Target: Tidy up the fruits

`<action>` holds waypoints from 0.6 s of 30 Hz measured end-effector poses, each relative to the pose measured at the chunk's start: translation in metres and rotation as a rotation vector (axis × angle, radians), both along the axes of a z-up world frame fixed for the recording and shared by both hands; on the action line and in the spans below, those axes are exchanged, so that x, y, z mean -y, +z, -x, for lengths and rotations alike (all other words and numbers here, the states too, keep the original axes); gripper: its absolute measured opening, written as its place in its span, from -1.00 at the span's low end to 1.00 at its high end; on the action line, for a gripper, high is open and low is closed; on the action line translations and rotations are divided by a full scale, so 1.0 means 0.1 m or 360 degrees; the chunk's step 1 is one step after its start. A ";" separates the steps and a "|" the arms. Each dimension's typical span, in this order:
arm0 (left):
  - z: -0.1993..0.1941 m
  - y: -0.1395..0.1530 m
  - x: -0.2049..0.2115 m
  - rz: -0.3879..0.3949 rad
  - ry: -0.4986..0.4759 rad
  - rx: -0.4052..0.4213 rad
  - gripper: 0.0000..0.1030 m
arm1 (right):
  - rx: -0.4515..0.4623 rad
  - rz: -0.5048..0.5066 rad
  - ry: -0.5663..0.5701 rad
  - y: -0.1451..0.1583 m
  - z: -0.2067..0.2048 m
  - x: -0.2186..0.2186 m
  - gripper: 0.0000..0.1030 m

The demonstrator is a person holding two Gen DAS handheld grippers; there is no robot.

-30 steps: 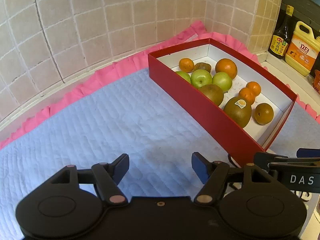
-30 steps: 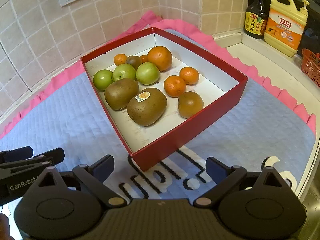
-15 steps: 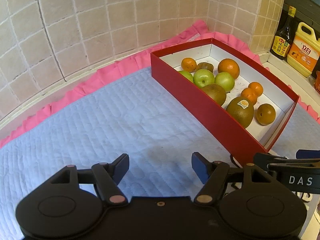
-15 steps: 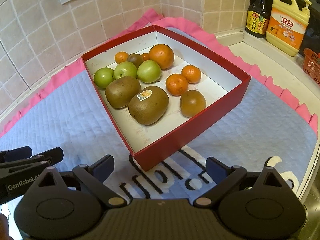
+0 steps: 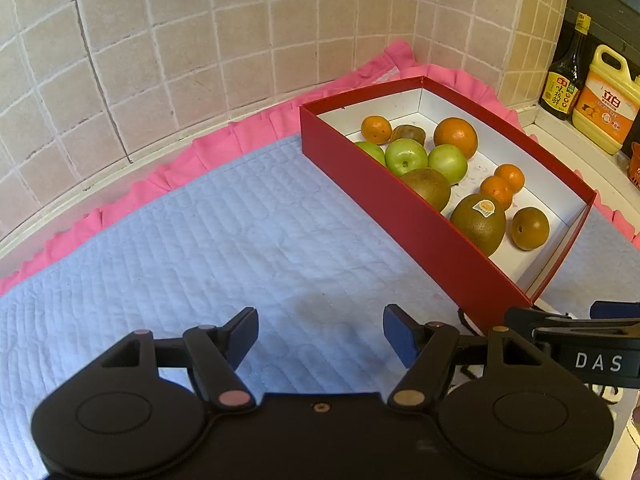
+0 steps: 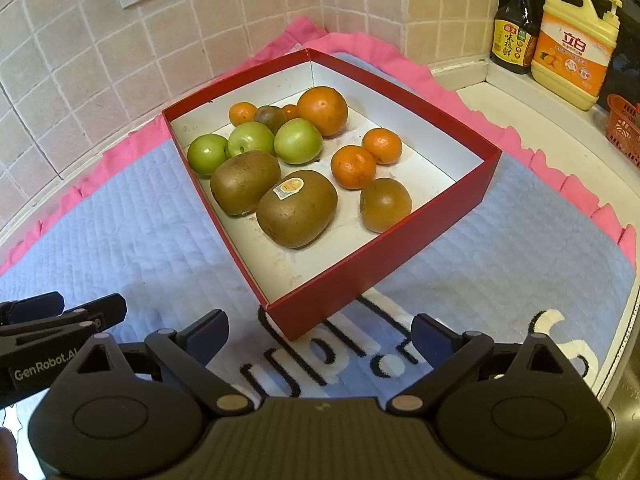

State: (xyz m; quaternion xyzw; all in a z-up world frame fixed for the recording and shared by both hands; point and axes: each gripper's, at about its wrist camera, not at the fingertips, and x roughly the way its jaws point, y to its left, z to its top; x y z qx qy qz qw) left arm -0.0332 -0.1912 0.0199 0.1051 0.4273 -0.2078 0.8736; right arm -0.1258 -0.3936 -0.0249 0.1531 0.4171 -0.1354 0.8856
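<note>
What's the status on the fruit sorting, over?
Left gripper open, empty, over the blue mat. Right gripper open, empty, short of the red box. All fruit in the box, sticker kiwi nearest. Nothing blocking.

"DAS" stands in white letters on the right gripper [image 5: 592, 360], seen at four o'clock in the left wrist view. "GenRobot.AI" is printed on the left gripper [image 6: 44, 364], at eight o'clock in the right wrist view. The yellow detergent jug [image 6: 572, 40] at one o'clock carries the characters "立白". The dark sauce bottle [image 6: 514, 28] beside it has a Chinese label too small to read. The sticker [image 6: 289, 188] on the kiwi [image 6: 298, 210] is illegible.
</note>
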 end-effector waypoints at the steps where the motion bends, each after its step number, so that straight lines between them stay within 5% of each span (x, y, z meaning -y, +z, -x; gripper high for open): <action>1: 0.00 0.00 0.00 0.0000 -0.0001 0.0000 0.59 | 0.0001 -0.0001 0.0001 0.00 0.00 0.00 0.93; 18: -0.01 0.00 -0.03 0.0007 -0.0003 -0.0010 0.59 | -0.0002 -0.0001 0.0003 0.00 0.01 0.00 0.93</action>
